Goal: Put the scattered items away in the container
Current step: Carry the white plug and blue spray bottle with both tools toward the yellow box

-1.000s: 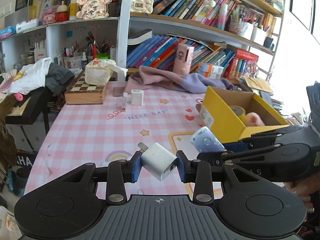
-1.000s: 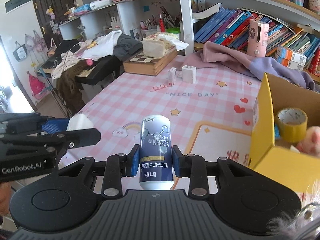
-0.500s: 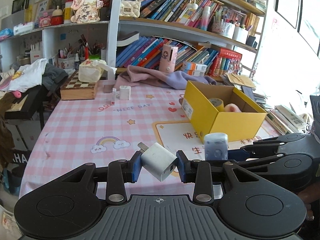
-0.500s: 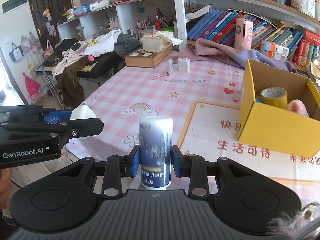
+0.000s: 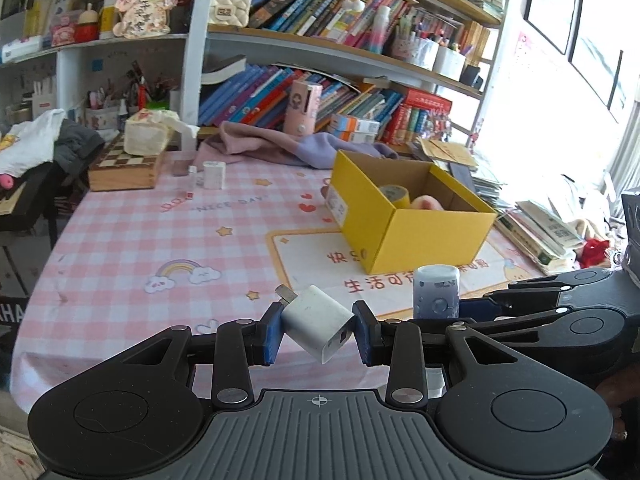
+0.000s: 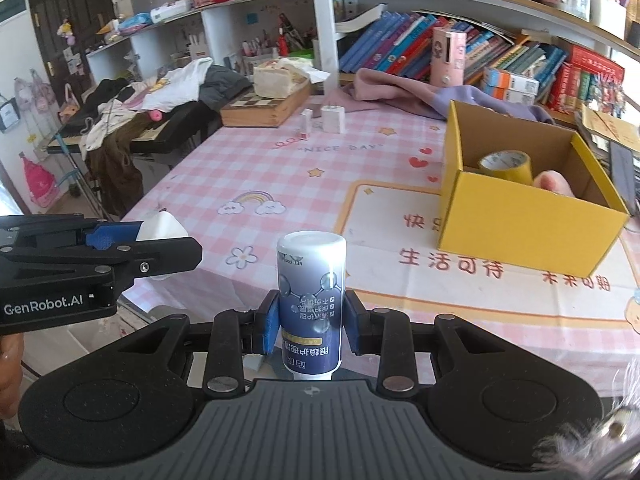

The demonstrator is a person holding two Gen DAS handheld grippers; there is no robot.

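My left gripper is shut on a white plug charger, held tilted above the near table edge. My right gripper is shut on a blue and white bottle, held upright; the bottle also shows in the left wrist view. The open yellow box stands on the pink checked tablecloth, ahead and to the right of both grippers. It holds a roll of yellow tape and a pink soft toy. The left gripper also shows at the left of the right wrist view.
A white charger and a small white tube stand at the far side of the table. A chessboard box with a tissue pack sits far left. Purple cloth and bookshelves lie behind. Stacked books lie right of the box.
Both grippers have pulled back from the table and the yellow box, which now looks farther off. The bottle has gone from tilted to upright. Both grips are unchanged.
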